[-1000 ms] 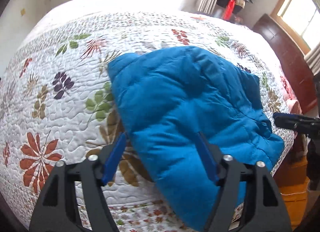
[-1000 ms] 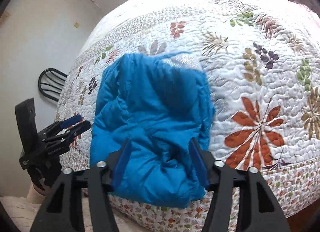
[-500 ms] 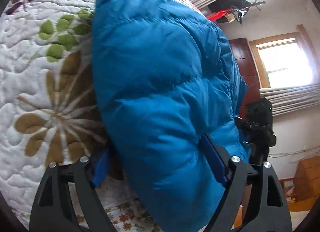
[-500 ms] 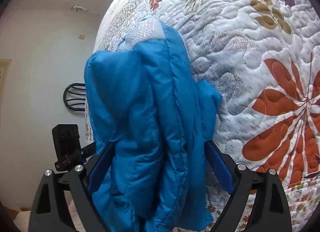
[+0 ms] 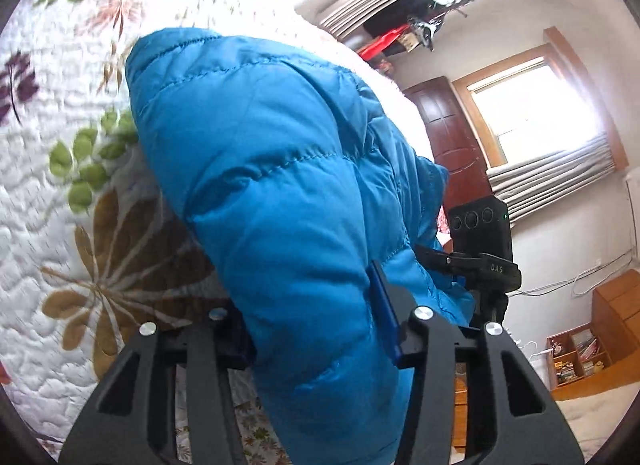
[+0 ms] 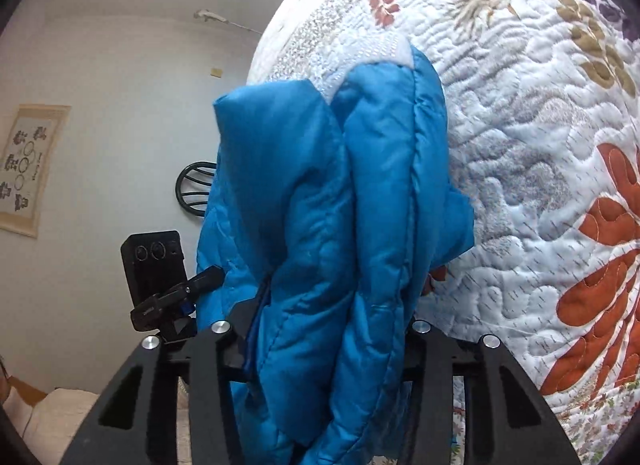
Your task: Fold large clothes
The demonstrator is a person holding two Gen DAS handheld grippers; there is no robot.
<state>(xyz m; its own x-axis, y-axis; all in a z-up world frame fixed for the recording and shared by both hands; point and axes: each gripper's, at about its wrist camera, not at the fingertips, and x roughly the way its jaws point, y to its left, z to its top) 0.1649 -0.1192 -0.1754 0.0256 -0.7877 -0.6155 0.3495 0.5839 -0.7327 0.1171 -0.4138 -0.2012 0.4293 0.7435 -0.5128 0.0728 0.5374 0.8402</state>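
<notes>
1 jacket (image 5: 280, 193), 2 grippers, 1 quilt (image 6: 540, 145).

Item: blue puffer jacket (image 5: 280, 193), quilted, bunched into thick folds.
Place: near edge is pinched between both grippers' fingers; the rest is draped beyond them.

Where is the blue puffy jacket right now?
The blue puffy jacket lies at the floral quilt's near edge, its hem bunched between both closing grippers, left gripper and right gripper.

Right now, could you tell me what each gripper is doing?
Left gripper: closing on the jacket.
Right gripper: closing on the jacket too.
</notes>
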